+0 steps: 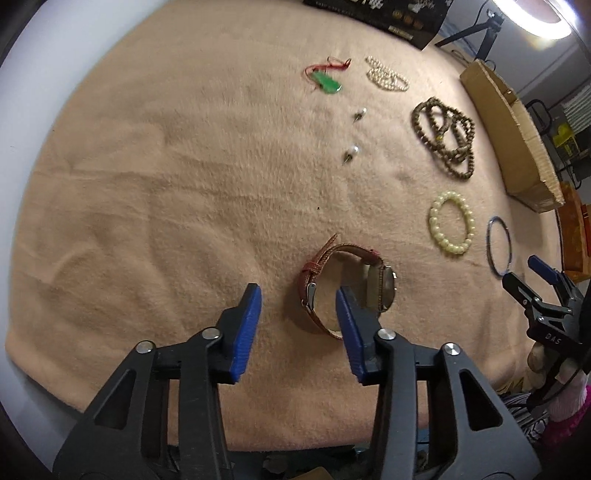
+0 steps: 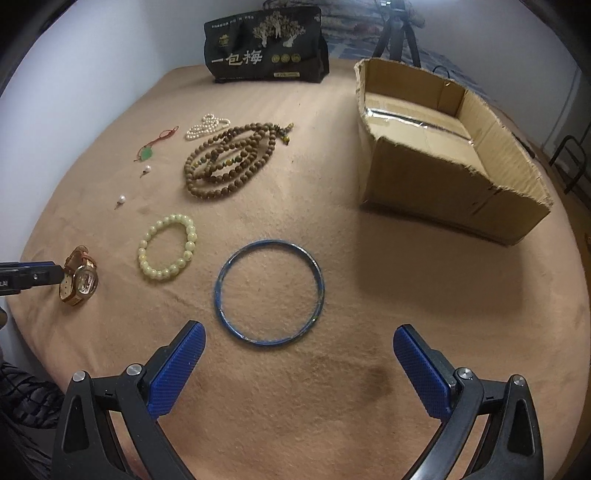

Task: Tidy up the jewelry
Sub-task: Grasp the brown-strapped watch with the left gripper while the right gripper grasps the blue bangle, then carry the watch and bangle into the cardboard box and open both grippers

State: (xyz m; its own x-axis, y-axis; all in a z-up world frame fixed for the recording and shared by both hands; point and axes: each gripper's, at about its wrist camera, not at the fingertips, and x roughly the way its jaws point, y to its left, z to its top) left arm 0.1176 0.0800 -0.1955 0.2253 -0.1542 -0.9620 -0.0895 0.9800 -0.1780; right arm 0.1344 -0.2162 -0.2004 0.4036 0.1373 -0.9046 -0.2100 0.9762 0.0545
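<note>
A brown-strapped watch (image 1: 343,288) stands on its side on the tan cloth; it also shows in the right wrist view (image 2: 79,280). My left gripper (image 1: 297,306) is open, with its right finger inside the strap loop and its left finger outside it. My right gripper (image 2: 299,349) is open wide and empty, just short of a blue bangle (image 2: 269,291). A pale green bead bracelet (image 2: 168,245), a long brown bead string (image 2: 231,158), a white pearl strand (image 2: 207,125), a green pendant on red cord (image 2: 147,152) and two pearl earrings (image 2: 121,200) lie beyond.
An open cardboard box (image 2: 443,177) stands at the right on the cloth. A black printed bag (image 2: 266,48) stands at the far edge, with a tripod (image 2: 395,33) behind. A ring light (image 1: 535,18) shines at the top right of the left wrist view.
</note>
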